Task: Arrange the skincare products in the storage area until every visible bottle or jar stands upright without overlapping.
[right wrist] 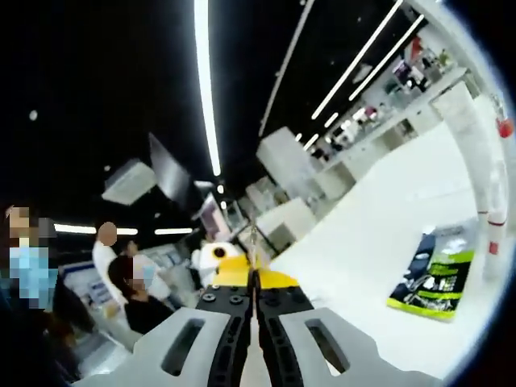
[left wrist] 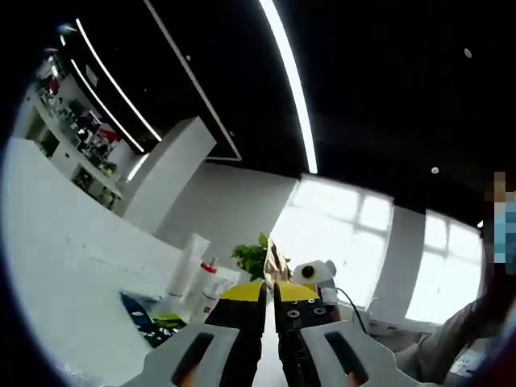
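Bench (left wrist: pixel 56 266) surface, white, runs off to the left of the left tool (left wrist: pixel 269 292), whose yellow-tipped jaws are pressed together on nothing. Just left of and ahead of those tips stand a tall white tube (left wrist: pixel 187 266) and a white bottle with a red collar (left wrist: pixel 211 290), both upright and close beside each other; whether they touch cannot be told. A dark packet with green print (left wrist: pixel 149 316) lies flat on the bench near their feet.

In the right gripper view the right tool (right wrist: pixel 255 278) is likewise closed and empty, aimed out over the room where people sit at desks. Well off to its right the dark packet with green print (right wrist: pixel 435 276) lies flat on the bench (right wrist: pixel 379 234), and beyond it a tall white tube (right wrist: pixel 484 161) with red marks rises at the edge.

Both tools look raised and pointed away from the products, so no grasp seems begun. The likely risk is approaching with jaws shut: closed tips pushed toward the tube and bottle could knock either over, since both are tall and narrow. Reaching past them for the packet could clip the tube with the tool's side.
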Available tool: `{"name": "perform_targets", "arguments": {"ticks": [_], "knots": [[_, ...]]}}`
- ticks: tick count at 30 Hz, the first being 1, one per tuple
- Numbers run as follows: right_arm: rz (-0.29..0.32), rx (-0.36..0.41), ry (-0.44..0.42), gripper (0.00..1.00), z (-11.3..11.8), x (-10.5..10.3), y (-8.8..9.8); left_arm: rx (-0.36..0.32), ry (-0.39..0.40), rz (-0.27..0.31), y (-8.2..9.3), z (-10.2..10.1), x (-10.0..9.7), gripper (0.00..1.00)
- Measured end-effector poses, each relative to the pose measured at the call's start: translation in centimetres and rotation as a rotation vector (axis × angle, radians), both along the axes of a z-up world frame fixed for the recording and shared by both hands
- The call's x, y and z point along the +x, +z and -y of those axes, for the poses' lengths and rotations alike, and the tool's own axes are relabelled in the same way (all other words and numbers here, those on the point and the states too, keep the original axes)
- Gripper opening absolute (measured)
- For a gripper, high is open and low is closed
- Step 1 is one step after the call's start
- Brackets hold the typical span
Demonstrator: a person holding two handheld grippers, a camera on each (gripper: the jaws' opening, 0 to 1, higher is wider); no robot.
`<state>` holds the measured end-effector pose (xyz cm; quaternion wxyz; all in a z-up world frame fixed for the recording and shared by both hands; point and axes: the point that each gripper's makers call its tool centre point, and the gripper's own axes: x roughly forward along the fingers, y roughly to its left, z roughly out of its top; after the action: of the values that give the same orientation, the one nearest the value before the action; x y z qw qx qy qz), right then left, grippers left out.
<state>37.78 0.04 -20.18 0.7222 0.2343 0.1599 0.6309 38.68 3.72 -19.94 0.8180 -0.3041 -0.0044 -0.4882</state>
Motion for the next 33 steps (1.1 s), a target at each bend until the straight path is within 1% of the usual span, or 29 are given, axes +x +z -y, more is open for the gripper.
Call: {"name": "perform_targets", "arguments": {"ticks": [3,5,7,8,9,11,12,13,15,18,20,21,22,23,24,26,27,28,29,30,31,32,33], "knots": [[0.012,-0.031,0.01,0.0,-0.2,-0.4,-0.3,0.026,-0.027,-0.009,-0.4,0.2,-0.3,0.04],[0.03,-0.044,0.009,0.0,-0.1,-0.6,-0.4,0.024,-0.038,-0.019,-0.5,0.2,-0.4,0.02],[0.068,-0.059,-0.008,0.0,0.1,-0.2,-0.5,-0.014,-0.099,-0.076,-0.5,0.4,-1.0,0.01],[0.08,-0.054,-0.021,0.0,0.3,0.1,-0.4,-0.028,-0.107,-0.099,-0.6,0.4,-1.0,0.0],[0.082,-0.046,-0.024,0.0,0.4,0.1,-0.3,-0.036,-0.1,-0.11,-0.8,0.3,-0.6,0.0],[0.104,-0.021,-0.062,0.0,0.5,0.7,0.0,-0.061,-0.097,-0.124,-0.9,0.2,-0.3,0.0],[0.117,-0.014,-0.084,0.0,0.5,1.1,-0.1,-0.104,-0.103,-0.161,-0.8,0.0,0.0,0.0],[0.119,-0.005,-0.094,0.0,0.5,1.2,-0.2,-0.114,-0.103,-0.179,-1.1,-0.1,0.2,0.0],[0.109,0.012,-0.112,0.0,0.6,1.8,-0.4,-0.131,-0.096,-0.191,-1.3,-0.3,0.5,0.0],[0.098,0.031,-0.142,0.0,1.1,2.5,-0.7,-0.212,-0.037,-0.231,-1.4,-1.5,1.7,0.0],[0.076,0.049,-0.161,0.0,1.6,3.1,-0.8,-0.277,0.005,-0.263,-1.4,-2.9,2.7,0.0],[0.02,0.12,-0.156,0.0,1.9,3.4,-0.4,-0.288,0.04,-0.253,-1.5,-3.7,3.4,0.0],[-0.011,0.147,-0.15,0.0,2.0,3.4,-0.4,-0.287,0.069,-0.246,-1.7,-4.1,3.9,0.0],[-0.033,0.171,-0.144,0.0,2.1,3.4,-0.5,-0.301,0.116,-0.255,-2.2,-4.8,4.9,0.0],[-0.055,0.201,-0.135,0.0,2.2,3.6,-0.6,-0.313,0.135,-0.279,-2.7,-5.2,5.6,0.0],[-0.067,0.222,-0.15,0.0,2.3,4.0,-1.2,-0.371,0.141,-0.405,-4.2,-5.7,7.2,0.0],[-0.084,0.221,-0.15,0.0,2.2,4.1,-1.8,-0.4,0.17,-0.448,-4.5,-5.1,9.1,0.0],[-0.094,0.219,-0.149,0.0,2.2,4.0,-2.0,-0.404,0.185,-0.449,-4.6,-5.2,9.5,0.0],[-0.148,0.221,-0.142,0.0,1.9,4.0,-2.7,-0.405,0.218,-0.453,-5.0,-5.5,10.4,0.0],[-0.185,0.226,-0.117,0.0,1.5,3.4,-3.3,-0.382,0.272,-0.479,-6.1,-5.8,11.5,0.0],[-0.203,0.222,-0.103,0.0,1.2,3.1,-3.7,-0.387,0.307,-0.554,-7.3,-5.9,12.3,0.0],[-0.201,0.209,-0.096,0.0,0.9,2.7,-4.2,-0.397,0.308,-0.567,-7.5,-5.8,12.7,0.0],[-0.198,0.189,-0.095,0.0,0.6,2.5,-4.7,-0.4,0.296,-0.563,-7.5,-5.5,12.9,0.0]]}}
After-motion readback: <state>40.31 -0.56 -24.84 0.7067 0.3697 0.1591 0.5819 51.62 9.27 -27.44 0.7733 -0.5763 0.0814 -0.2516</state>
